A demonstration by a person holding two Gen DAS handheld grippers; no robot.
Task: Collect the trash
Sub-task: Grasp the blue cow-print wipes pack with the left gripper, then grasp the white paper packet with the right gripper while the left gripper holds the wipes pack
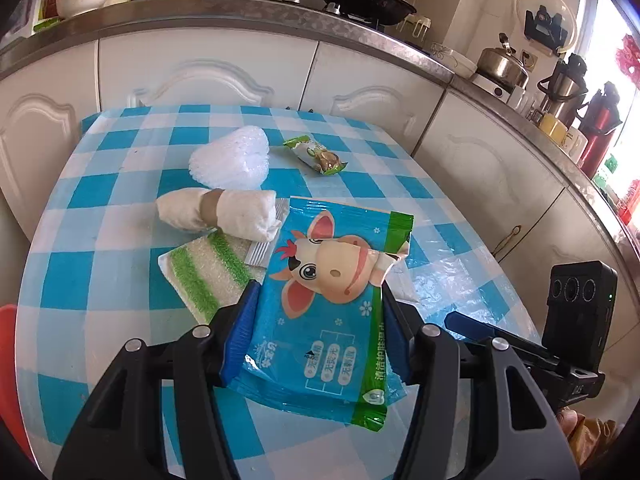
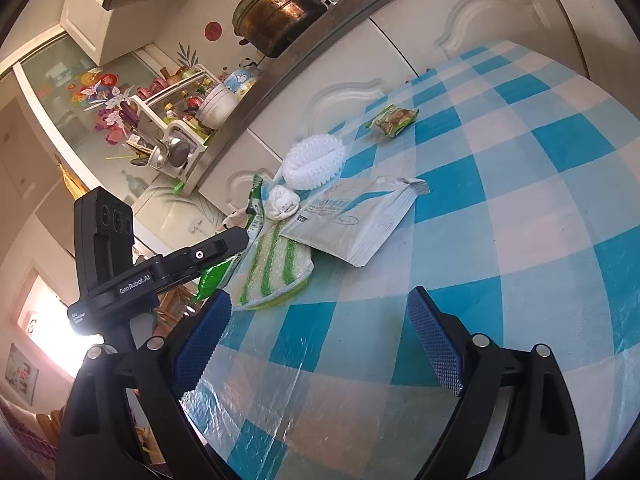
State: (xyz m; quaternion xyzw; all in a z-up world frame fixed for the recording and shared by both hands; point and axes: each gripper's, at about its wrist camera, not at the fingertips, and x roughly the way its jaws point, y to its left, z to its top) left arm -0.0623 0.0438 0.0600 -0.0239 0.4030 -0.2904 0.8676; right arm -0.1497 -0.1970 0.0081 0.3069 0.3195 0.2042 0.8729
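My left gripper (image 1: 318,312) is shut on a blue wet-wipes packet (image 1: 332,300) with a cartoon cow, held lifted over the checked table (image 1: 100,280). Beyond it lie a rolled white cloth (image 1: 224,212), a green-striped sponge (image 1: 204,276), a white foam net (image 1: 232,156) and a green snack wrapper (image 1: 318,154). My right gripper (image 2: 320,332) is open and empty above the table (image 2: 520,200). In the right wrist view I see the sponge (image 2: 276,268), a white sachet (image 2: 356,220), the foam net (image 2: 316,160), the snack wrapper (image 2: 394,120) and the left gripper's body (image 2: 152,276).
White cabinets (image 1: 240,68) and a steel counter (image 1: 240,12) with pots, bowls and kettles stand behind the table. A red object (image 1: 8,360) sits at the left edge. A dish rack (image 2: 172,132) stands on the counter.
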